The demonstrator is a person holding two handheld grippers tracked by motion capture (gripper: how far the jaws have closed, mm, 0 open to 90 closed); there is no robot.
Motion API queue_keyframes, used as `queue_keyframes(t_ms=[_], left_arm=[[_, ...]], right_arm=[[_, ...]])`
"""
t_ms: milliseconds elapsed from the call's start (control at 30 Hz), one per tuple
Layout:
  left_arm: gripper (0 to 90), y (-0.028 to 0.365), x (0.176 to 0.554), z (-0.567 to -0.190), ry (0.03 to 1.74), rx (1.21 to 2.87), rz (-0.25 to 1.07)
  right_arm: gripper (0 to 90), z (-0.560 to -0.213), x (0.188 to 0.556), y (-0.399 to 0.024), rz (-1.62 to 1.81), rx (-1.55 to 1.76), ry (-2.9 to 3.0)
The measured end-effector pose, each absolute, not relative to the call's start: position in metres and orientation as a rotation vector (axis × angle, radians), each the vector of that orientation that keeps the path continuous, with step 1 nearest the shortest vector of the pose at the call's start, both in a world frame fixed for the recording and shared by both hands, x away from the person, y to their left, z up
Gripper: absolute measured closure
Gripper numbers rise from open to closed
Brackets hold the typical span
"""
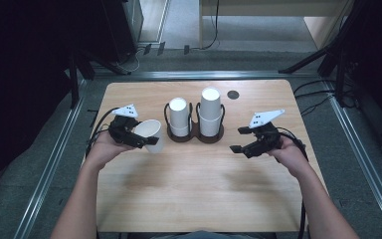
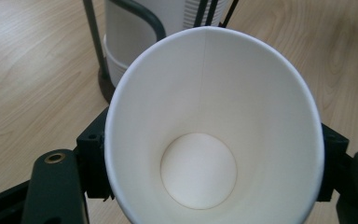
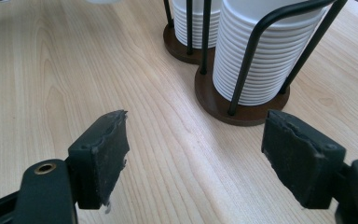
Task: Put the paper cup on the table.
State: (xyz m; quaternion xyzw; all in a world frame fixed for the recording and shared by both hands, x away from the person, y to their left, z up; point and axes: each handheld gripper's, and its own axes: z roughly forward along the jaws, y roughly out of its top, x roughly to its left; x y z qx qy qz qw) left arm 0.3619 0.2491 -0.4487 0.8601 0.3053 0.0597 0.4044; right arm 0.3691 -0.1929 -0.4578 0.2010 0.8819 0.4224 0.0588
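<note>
My left gripper (image 1: pixel 146 137) is shut on a white paper cup (image 1: pixel 150 132), held tilted just left of the cup rack. In the left gripper view the cup (image 2: pixel 214 135) faces me mouth first, its inside bare, with a black pad pressed on each side. Two stacks of upturned white cups stand in a dark wire holder with round brown bases, a shorter left stack (image 1: pixel 179 117) and a taller right stack (image 1: pixel 211 112). My right gripper (image 1: pixel 238 139) is open above the table, right of the holder; nothing sits between its pads (image 3: pixel 100 156), and the nearer stack (image 3: pixel 261 60) lies just ahead.
The wooden table (image 1: pixel 199 194) has bare board in front of the holder and between the hands. A dark round hole (image 1: pixel 233 94) sits near the back edge. Cables trail from both grippers. Beyond the table lie metal floor rails and dark stands.
</note>
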Motion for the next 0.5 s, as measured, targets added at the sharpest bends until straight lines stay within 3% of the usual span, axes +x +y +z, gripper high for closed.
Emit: queue_keyframes(t_ms=[500], left_arm=[[24.3,0.269,0.377,-0.458,0.862,2.180,0.218]], right_arm=[[22.7,-0.465,0.370,-0.195,1.234,0.622,2.679]])
